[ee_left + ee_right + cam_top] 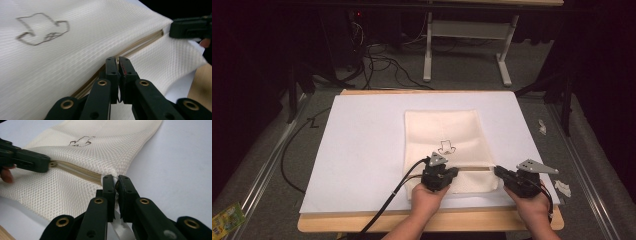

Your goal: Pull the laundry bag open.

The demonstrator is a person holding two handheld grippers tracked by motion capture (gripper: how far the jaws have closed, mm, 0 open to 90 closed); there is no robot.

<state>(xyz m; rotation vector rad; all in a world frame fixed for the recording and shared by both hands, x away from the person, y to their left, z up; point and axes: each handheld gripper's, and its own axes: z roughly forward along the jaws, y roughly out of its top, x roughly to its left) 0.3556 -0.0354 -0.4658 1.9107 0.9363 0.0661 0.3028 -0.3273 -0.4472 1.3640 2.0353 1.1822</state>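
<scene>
A cream mesh bag (pixel 443 135) with a small outline drawing on it lies flat on a white sheet (pixel 362 150). Its beige zipper (pixel 476 169) runs across near the front end. My left gripper (pixel 455 171) is shut on the zipper pull (pixel 53 165), at the left part of the zipper line. In the left gripper view its jaws (pixel 117 61) meet right on the zipper (pixel 140 46). My right gripper (pixel 497 170) is shut on the bag's right edge (pixel 115 178), where the zipper ends. The two grippers face each other along the zipper.
The white sheet covers a wooden table (pixel 482 220) whose front edge shows under my hands. Black cables (pixel 382 62) and a white table frame (pixel 467 30) stand on the floor behind. White scraps (pixel 562 187) lie at the right, a green packet (pixel 224 217) at the lower left.
</scene>
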